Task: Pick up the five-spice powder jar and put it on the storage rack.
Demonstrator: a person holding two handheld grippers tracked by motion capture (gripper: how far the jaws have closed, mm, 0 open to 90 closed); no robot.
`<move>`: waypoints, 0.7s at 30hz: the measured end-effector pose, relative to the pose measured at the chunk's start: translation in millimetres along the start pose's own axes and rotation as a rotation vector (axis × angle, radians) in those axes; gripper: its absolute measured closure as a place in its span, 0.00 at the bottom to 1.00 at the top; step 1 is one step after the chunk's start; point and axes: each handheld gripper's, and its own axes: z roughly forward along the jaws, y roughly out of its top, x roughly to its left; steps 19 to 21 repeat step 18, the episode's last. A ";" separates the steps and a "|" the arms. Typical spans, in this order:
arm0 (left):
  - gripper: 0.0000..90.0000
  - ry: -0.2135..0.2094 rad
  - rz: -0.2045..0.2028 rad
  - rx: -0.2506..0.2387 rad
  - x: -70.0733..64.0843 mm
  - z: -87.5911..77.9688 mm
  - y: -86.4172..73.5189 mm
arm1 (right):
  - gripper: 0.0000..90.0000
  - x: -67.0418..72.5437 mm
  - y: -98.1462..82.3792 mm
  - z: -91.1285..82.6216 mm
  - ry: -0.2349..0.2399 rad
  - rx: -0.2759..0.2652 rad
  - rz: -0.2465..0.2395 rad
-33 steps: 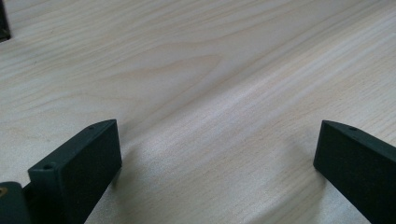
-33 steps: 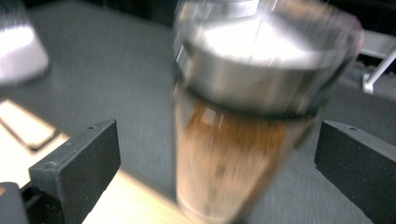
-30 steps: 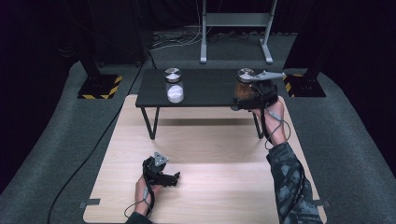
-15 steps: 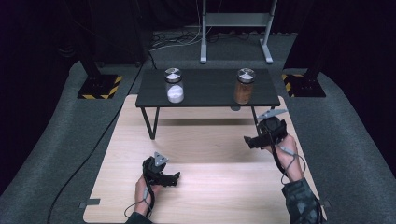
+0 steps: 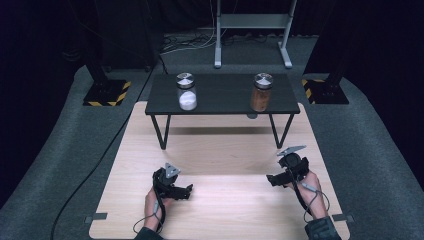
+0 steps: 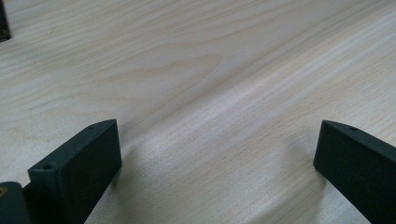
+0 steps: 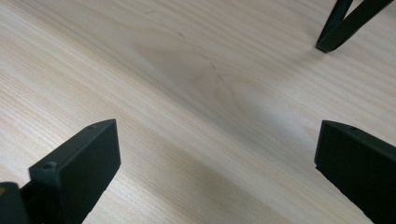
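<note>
Pale wooden board (image 5: 220,150) lies on grey carpet and carries a small black table (image 5: 220,95) at its far edge. On this table 2 jars stand upright, long axis vertical, lids up: the jar with white powder (image 5: 186,91) at the left, the jar with brown contents (image 5: 261,92) at the right, well apart. Near the front, the left gripper (image 5: 187,190) and the right gripper (image 5: 270,178) rest low over the board, both with jaws wide apart and holding nothing.

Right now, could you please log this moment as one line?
left claw: open, empty | right claw: open, empty | brown jar: on black table
</note>
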 end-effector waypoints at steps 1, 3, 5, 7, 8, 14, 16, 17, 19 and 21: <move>0.01 0.000 0.000 0.000 0.0 0.0 0.0 | 0.00 0.2 -0.6 1.0 -0.001 0.004 0.001; 0.01 0.000 0.000 0.000 0.0 0.0 0.0 | 0.00 0.8 -0.7 3.2 -0.001 0.013 0.000; 0.01 0.000 0.001 0.000 0.0 0.0 0.0 | 0.00 2.1 -0.4 4.9 -0.006 0.023 -0.005; 0.01 0.000 0.001 -0.001 0.0 0.0 -0.1 | 0.00 3.0 -0.1 5.5 -0.010 0.028 -0.006; 0.01 -0.001 0.002 -0.001 0.1 0.0 -0.1 | 0.00 3.0 -0.3 6.4 -0.009 0.033 -0.007; 0.01 -0.001 0.002 -0.001 0.1 0.0 -0.1 | 0.00 3.7 0.5 7.9 -0.012 0.043 -0.008; 0.01 -0.001 0.001 0.000 0.1 0.0 0.0 | 0.00 3.2 1.0 8.1 -0.008 0.048 -0.008; 0.01 -0.001 0.001 0.000 0.1 0.0 0.0 | 0.00 3.2 1.0 8.1 -0.008 0.048 -0.008; 0.01 -0.001 0.001 0.000 0.1 0.0 0.0 | 0.00 2.8 0.5 8.3 -0.006 0.048 -0.007; 0.01 -0.001 0.001 0.000 0.1 0.0 0.0 | 0.00 2.8 0.5 8.3 -0.006 0.048 -0.007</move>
